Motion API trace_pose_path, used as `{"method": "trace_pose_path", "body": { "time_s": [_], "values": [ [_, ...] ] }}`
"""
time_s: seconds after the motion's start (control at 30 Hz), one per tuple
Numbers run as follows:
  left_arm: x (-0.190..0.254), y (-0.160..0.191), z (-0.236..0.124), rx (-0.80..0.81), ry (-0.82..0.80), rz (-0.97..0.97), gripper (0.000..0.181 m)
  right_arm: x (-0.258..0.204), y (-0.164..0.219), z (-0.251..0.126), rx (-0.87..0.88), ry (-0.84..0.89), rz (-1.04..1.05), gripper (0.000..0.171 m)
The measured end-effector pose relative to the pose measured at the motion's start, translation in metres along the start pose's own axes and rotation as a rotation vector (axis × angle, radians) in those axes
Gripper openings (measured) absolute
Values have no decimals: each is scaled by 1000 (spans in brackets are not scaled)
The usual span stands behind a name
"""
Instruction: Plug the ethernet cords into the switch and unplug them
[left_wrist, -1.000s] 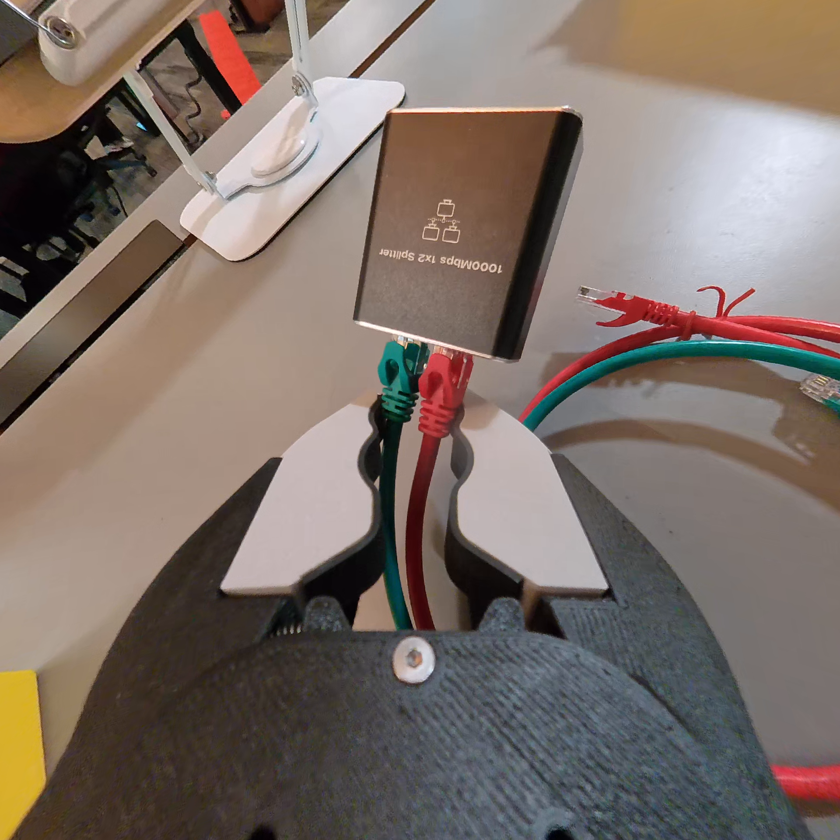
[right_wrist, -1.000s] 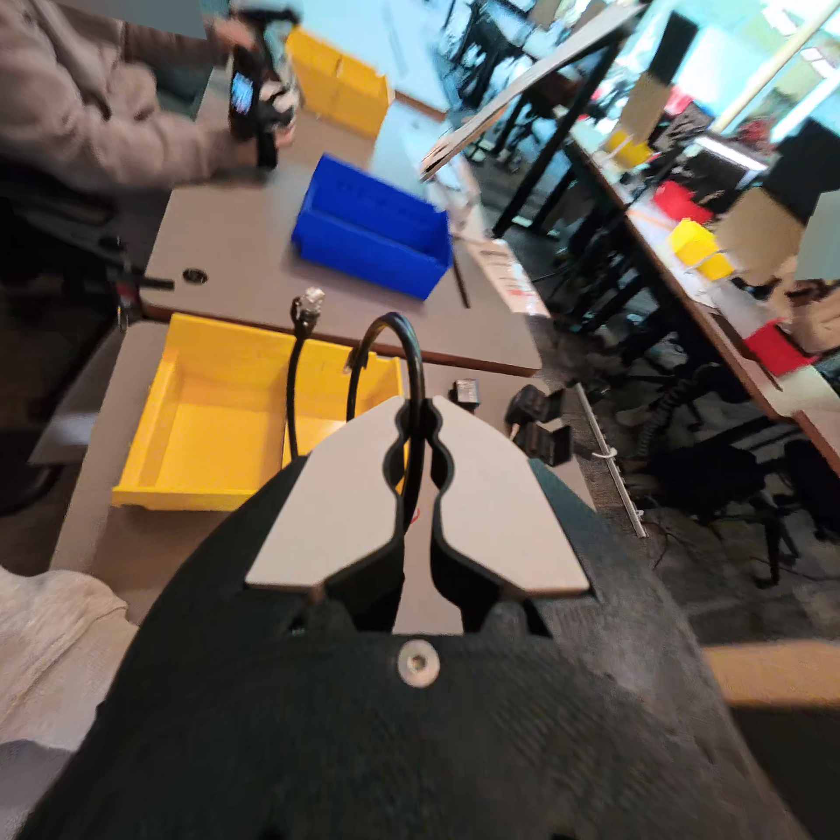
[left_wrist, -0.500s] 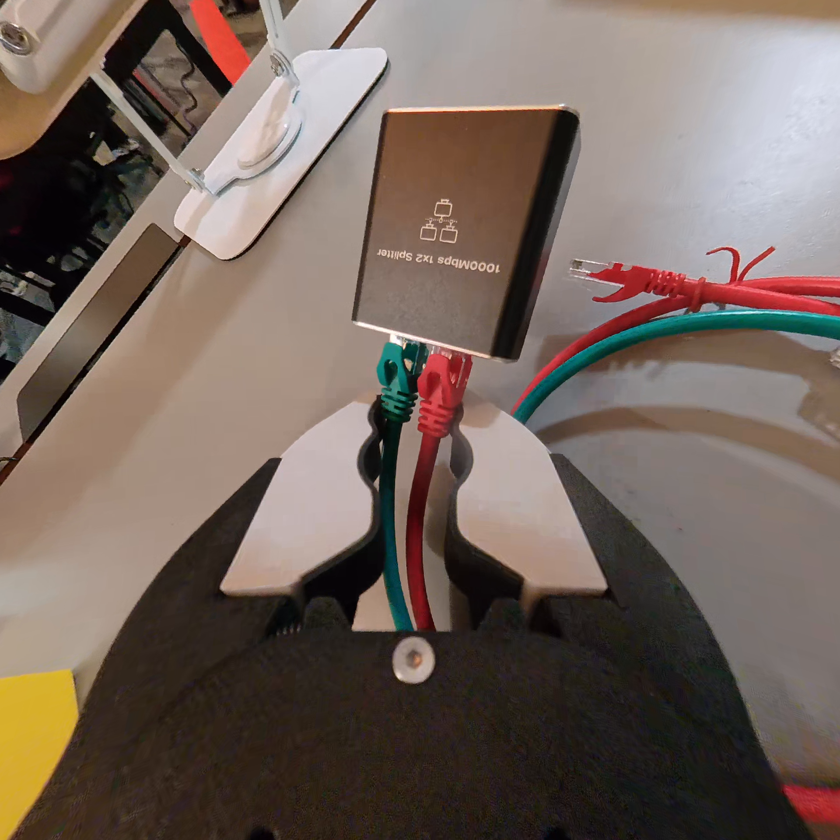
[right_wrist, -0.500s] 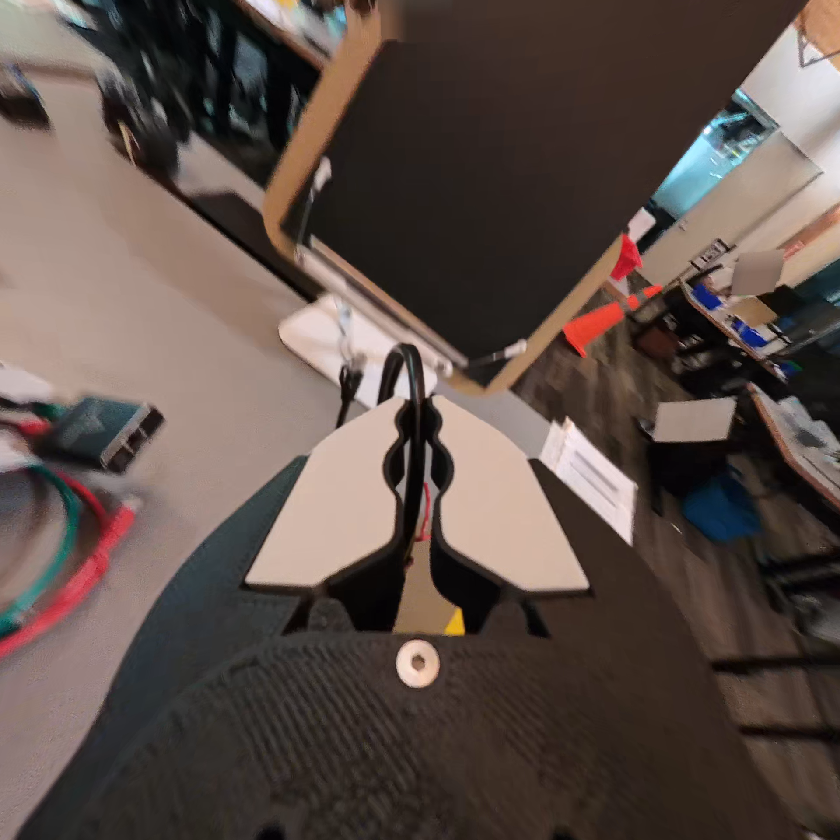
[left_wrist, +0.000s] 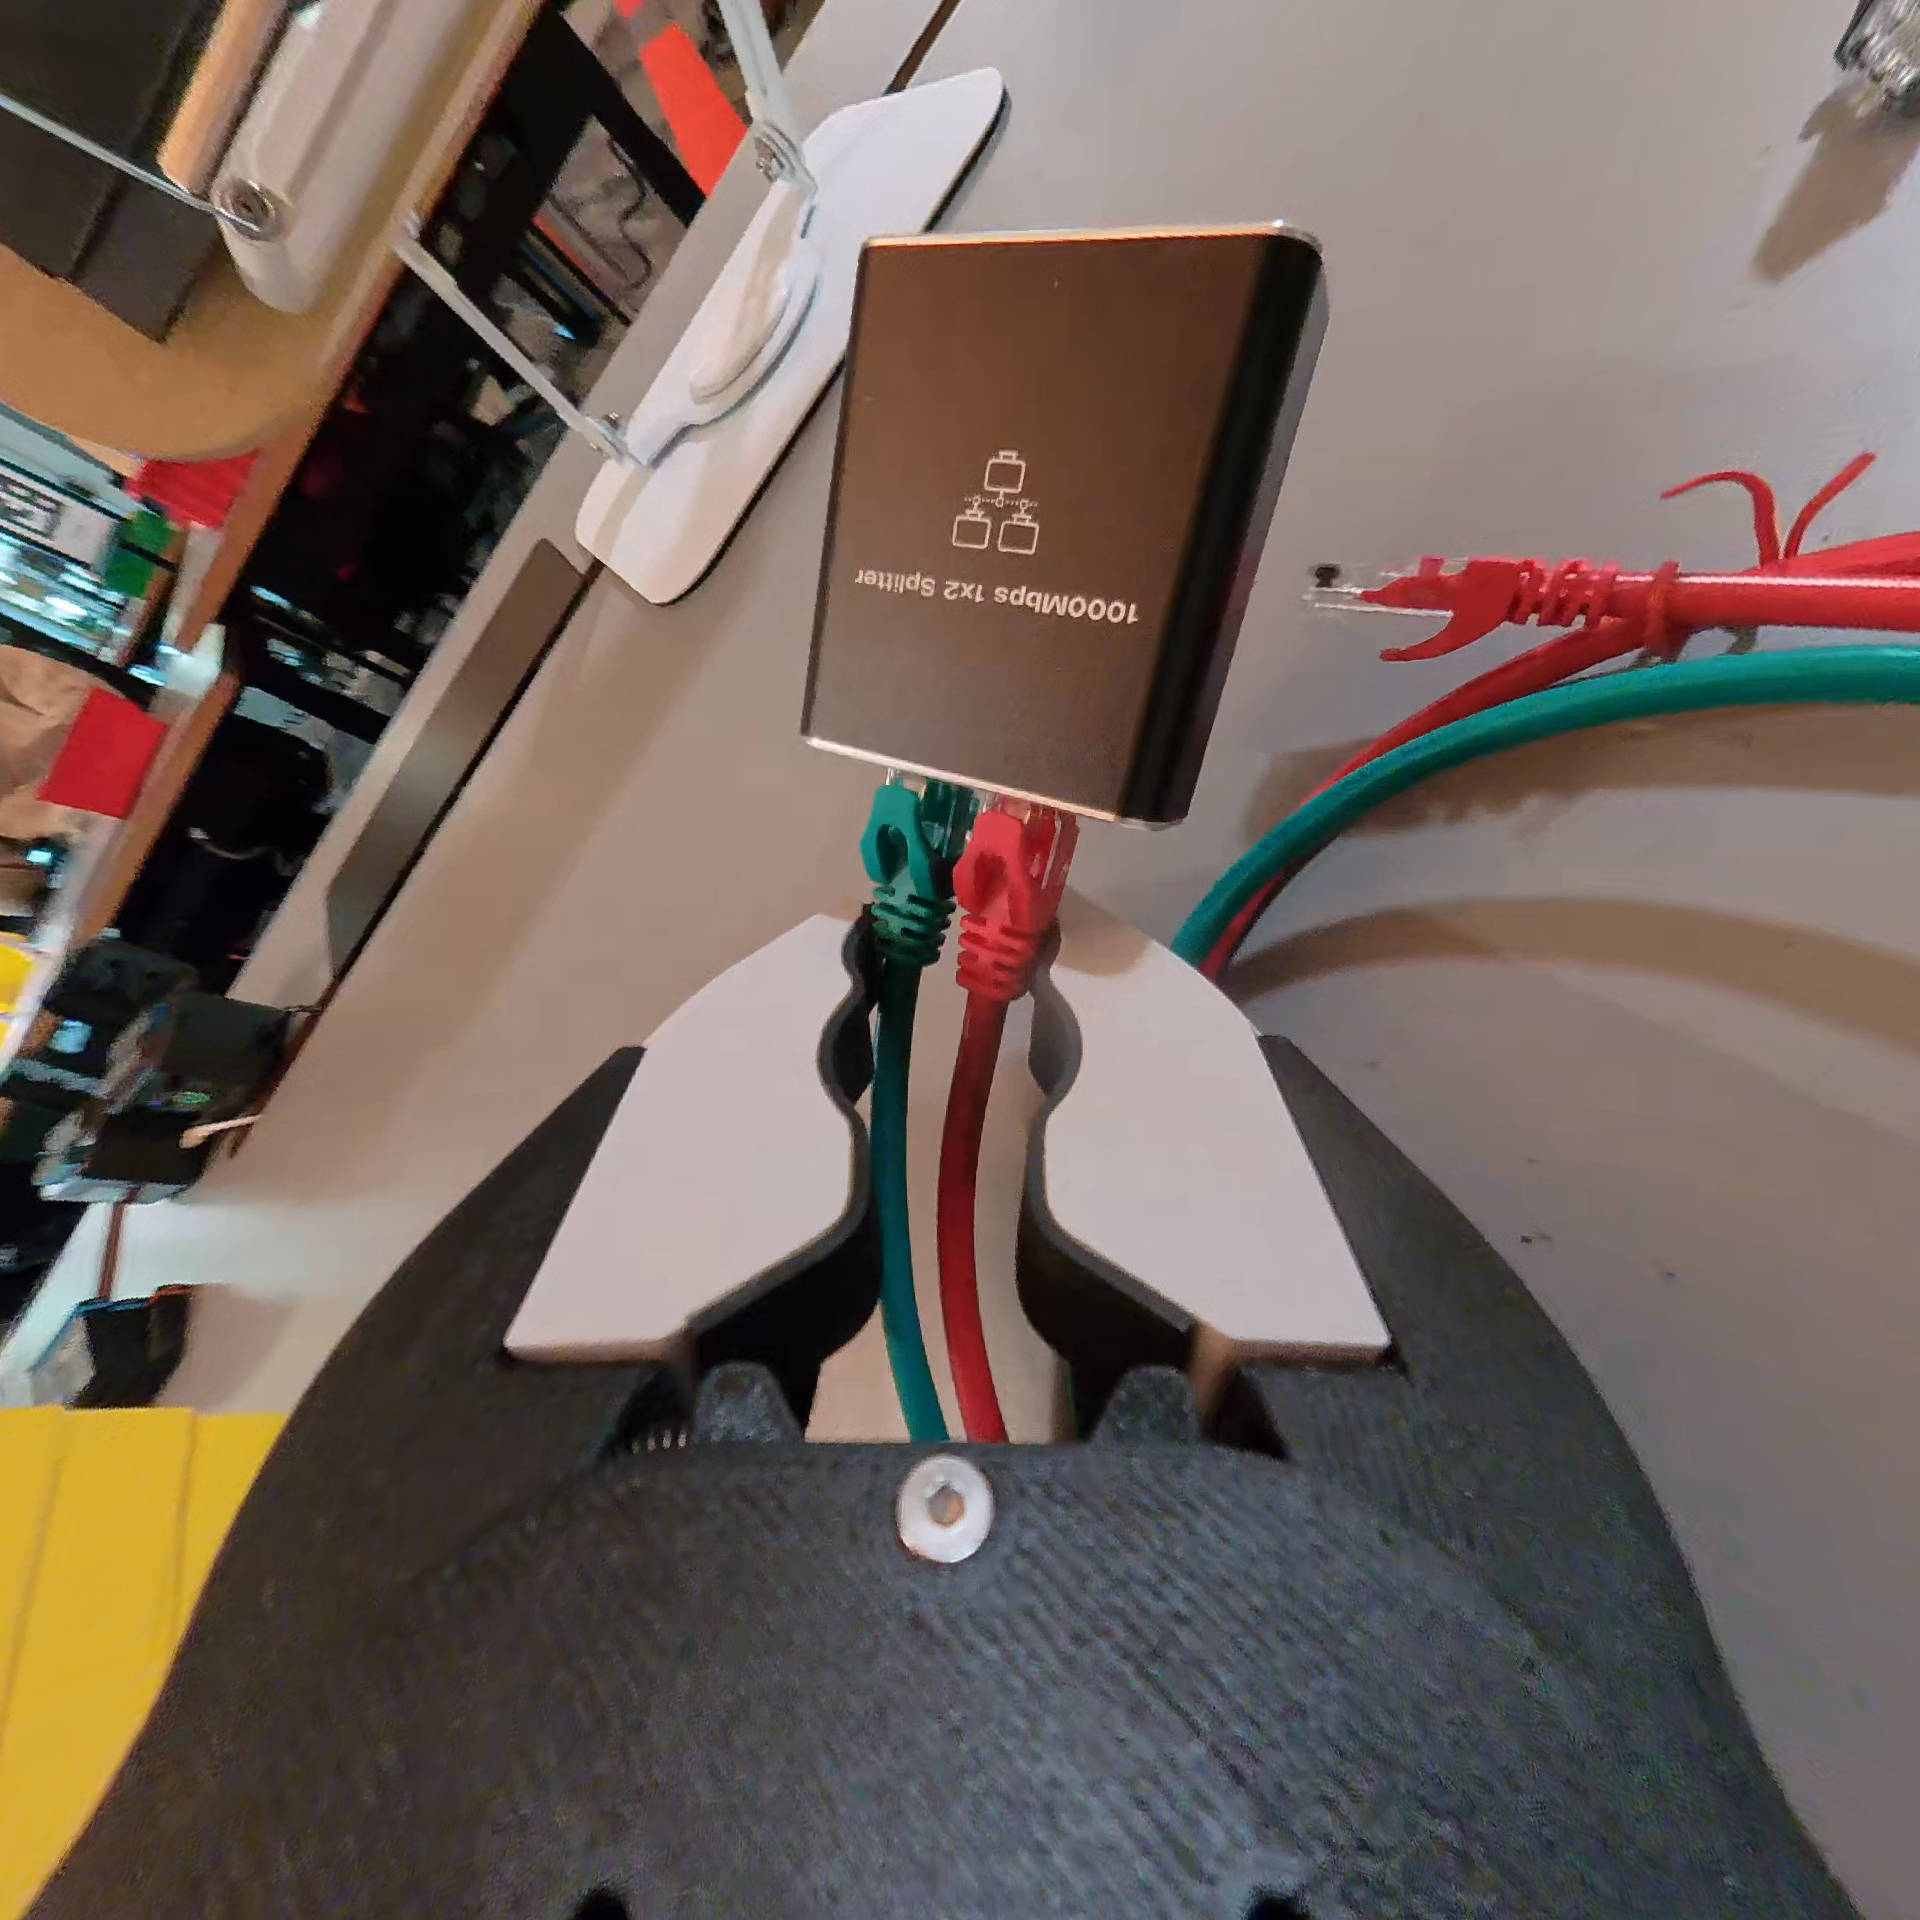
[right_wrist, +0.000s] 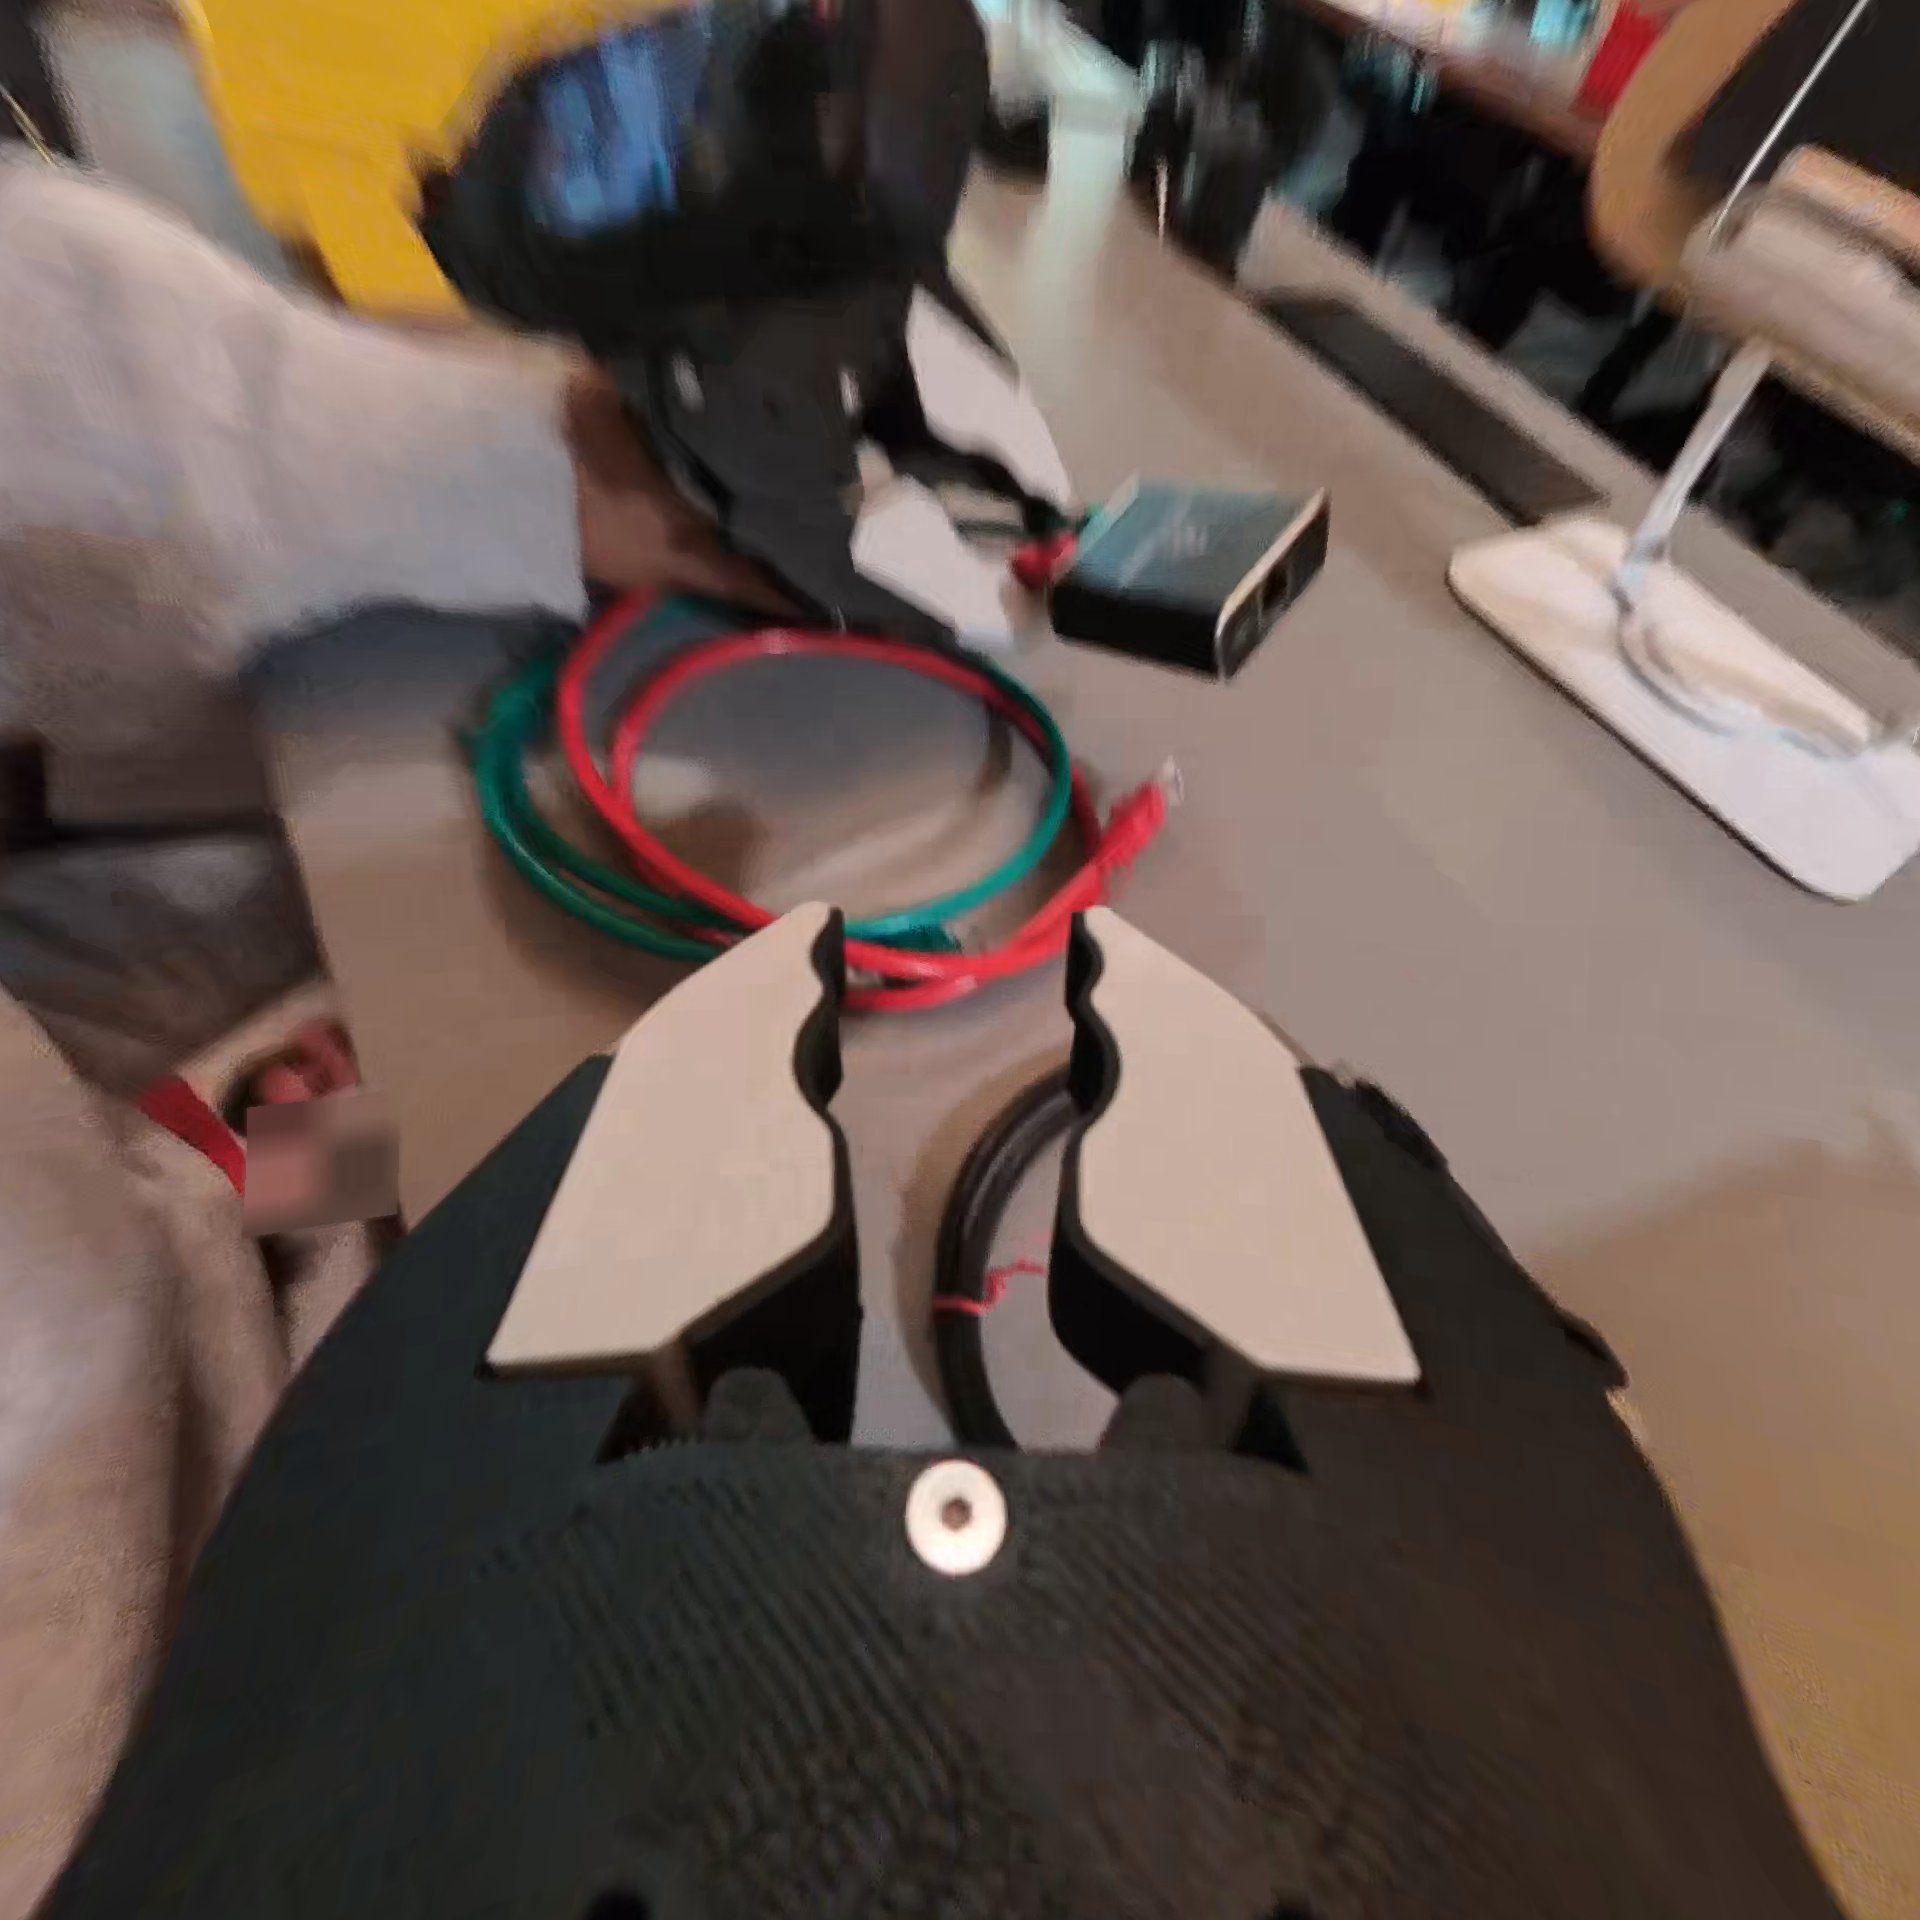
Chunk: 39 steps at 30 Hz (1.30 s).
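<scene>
Left wrist view, my left gripper (left_wrist: 951, 961) clamped on green cord (left_wrist: 896, 1143) and red cord (left_wrist: 971, 1143), both plugged into switch (left_wrist: 1049, 499), my right gripper (right_wrist: 951, 935) spread wide, black cable (right_wrist: 961, 1278) lying loose between its fingers.

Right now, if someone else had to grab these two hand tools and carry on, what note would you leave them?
Left gripper: shut on the green cord and red cord, both plugged into the switch, which looks lifted off the table.
Right gripper: open, empty; the black cord lies loose on the table under it.
Done: green and red plugged in at one end.
Left: the black cord, then unplugging. The red cord's free plug lies on the table.
</scene>
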<state>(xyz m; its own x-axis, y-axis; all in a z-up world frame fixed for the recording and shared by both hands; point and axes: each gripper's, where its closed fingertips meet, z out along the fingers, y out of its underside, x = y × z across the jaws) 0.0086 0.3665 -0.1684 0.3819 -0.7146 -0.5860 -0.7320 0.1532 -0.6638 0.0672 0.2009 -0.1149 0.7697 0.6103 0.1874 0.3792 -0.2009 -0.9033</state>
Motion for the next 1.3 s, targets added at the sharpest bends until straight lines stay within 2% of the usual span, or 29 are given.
{"method": "trace_pose_path", "body": {
  "time_s": [0.03,0.17,0.27,0.43,0.7,0.9,1.03,1.17,1.3],
  "values": [
    [0,0,0,1,-25,22,25,4,-10,-8,72,2,32,40],
    [3,1,1,-24,-64,103,26,51,-22,-39,242,134,119,28],
    [3,0,0,-12,-66,99,26,89,-4,-46,206,280,163,25],
    [11,-2,-2,12,-2,109,26,98,15,-30,153,253,386,32],
    [17,-2,-3,23,121,39,26,115,22,-24,59,441,173,31],
    [20,-2,-2,28,179,18,26,152,-13,-32,100,601,-134,28],
    [23,-5,1,45,239,29,26,166,-14,-30,136,592,-50,26],
    [27,-11,7,79,302,54,26,136,-7,-36,152,526,76,24],
    [30,-17,12,103,355,65,26,127,11,-40,51,544,0,23]
  ]
}}
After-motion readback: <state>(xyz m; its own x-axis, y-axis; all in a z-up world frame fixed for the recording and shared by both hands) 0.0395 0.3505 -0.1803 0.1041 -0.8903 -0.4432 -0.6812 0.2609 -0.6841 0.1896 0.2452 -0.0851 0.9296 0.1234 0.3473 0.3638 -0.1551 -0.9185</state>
